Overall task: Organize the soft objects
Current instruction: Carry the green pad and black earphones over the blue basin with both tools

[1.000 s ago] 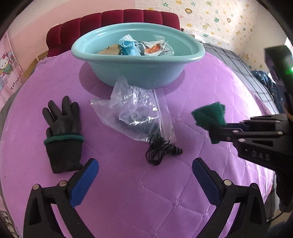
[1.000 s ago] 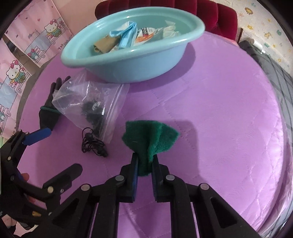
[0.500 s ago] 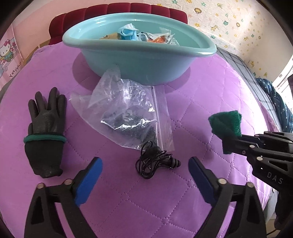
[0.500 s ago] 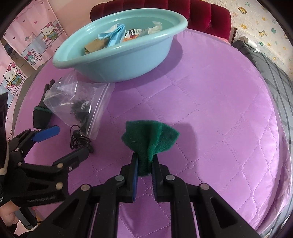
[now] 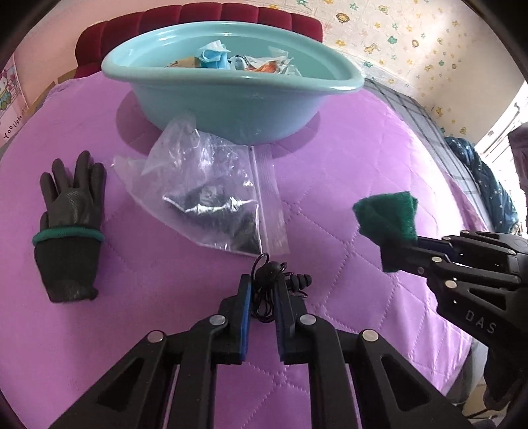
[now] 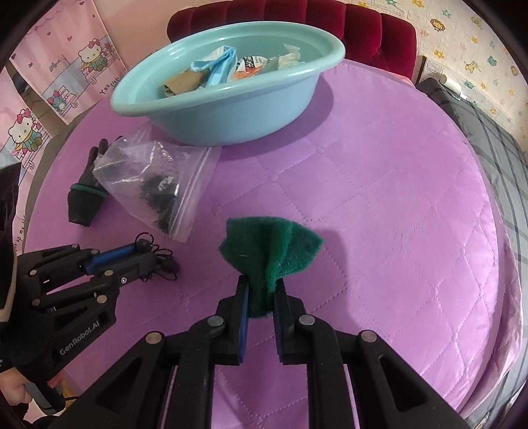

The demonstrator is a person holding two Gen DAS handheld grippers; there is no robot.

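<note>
Nearest, left gripper (image 5: 262, 297) just closed onto the tangled black earphones (image 5: 275, 285) on the purple quilt (image 5: 330, 184); not lifted yet. Beside it, right gripper (image 6: 260, 298) clamped on the green scouring pad (image 6: 270, 247), held off the quilt. Farther out, unpicked: clear zip bag (image 5: 211, 194), black glove (image 5: 69, 227). Farthest, teal basin (image 5: 231, 102), already holding a few soft items. Roughly midway.

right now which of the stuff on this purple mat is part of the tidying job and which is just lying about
Part of the job:
- green scouring pad, held in the right claw
- black earphones, pinched by the left claw
- black glove
- clear zip bag
- teal basin, already holding items

Just lying about:
- red chair
- cartoon cat posters
</note>
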